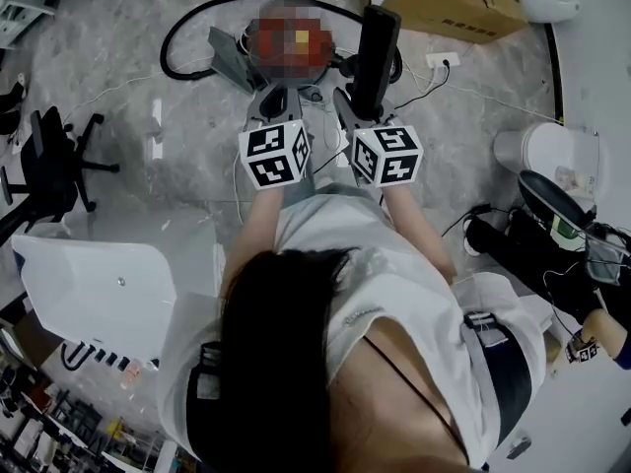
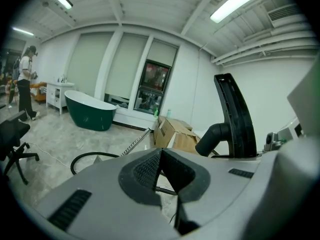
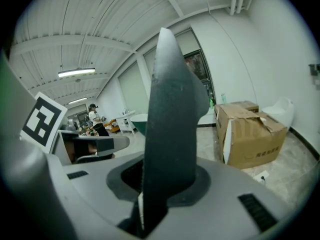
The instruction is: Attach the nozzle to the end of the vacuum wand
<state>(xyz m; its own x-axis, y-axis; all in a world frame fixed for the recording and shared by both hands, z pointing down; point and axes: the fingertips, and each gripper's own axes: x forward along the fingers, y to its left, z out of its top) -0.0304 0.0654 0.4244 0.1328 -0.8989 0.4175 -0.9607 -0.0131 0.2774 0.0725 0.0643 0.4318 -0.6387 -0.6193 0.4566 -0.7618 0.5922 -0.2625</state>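
Nearest to us in the head view are the person's dark hair and white shirt (image 1: 394, 284), with both forearms reaching forward over the pale grey marbled floor (image 1: 118, 77). Each hand carries a gripper topped by a white cube with black square markers, the left cube (image 1: 274, 156) just beside the right cube (image 1: 387, 154).

In the left gripper view we see the left gripper (image 2: 160, 156) with its two dark ribbed pads pressed together and nothing between them. In the right gripper view the right gripper (image 3: 167, 184) pinches the long flat black plastic nozzle (image 3: 172, 119), which stands roughly upright out of the jaws. From the left gripper view the same nozzle shows its round elbow socket low on one side. It is held off the floor, in front of the person.

Beyond the grippers a black rubber hose (image 1: 192, 23) loops across the floor. Past it the slim silver metal wand tube (image 2: 133, 145) slants up towards a brown cardboard box (image 3: 247, 131).

A black office chair (image 1: 54, 156) stands well apart on the left. Farthest off, a dark green freestanding bathtub (image 2: 90, 115) sits by the back wall.
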